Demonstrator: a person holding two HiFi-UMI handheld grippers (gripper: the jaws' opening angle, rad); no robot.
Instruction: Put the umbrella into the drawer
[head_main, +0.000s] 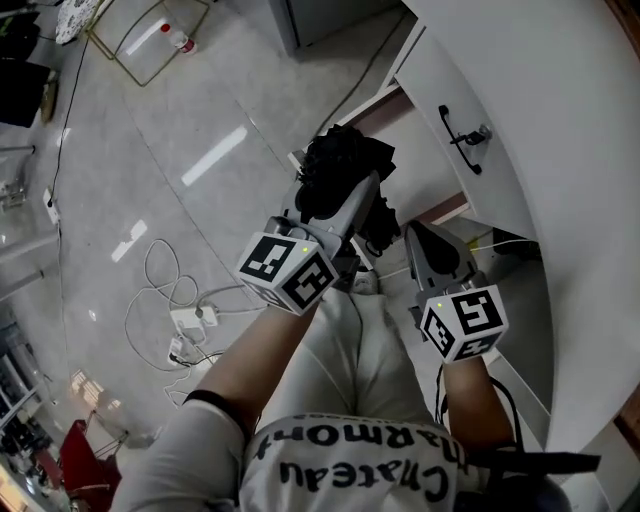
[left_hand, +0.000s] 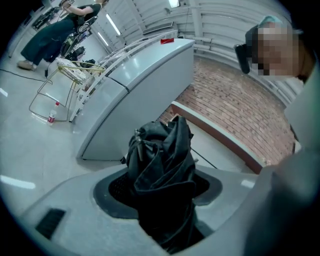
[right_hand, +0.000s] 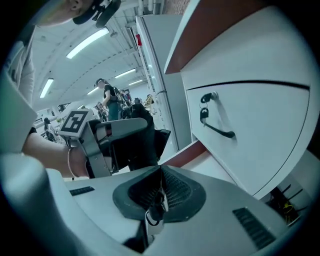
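Note:
A folded black umbrella (head_main: 335, 165) sticks out from my left gripper (head_main: 362, 200), which is shut on it. In the left gripper view its crumpled fabric (left_hand: 162, 145) fills the gap between the two pads of the left gripper (left_hand: 160, 186). Beyond it lies an open drawer with a reddish-brown rim (head_main: 398, 100) (left_hand: 220, 135). My right gripper (head_main: 425, 240) is beside the left one on the right, with its jaws together (right_hand: 161, 187). A small white piece shows low between them; I cannot tell what it is. A white drawer front with a black handle (right_hand: 216, 125) is above the open drawer (right_hand: 187, 150).
The white cabinet (head_main: 560, 150) fills the right side. Cables and a power strip (head_main: 190, 320) lie on the grey floor at the left. A wire rack (head_main: 150, 40) with a bottle (left_hand: 52, 117) stands farther off. A person (left_hand: 55, 30) is in the background.

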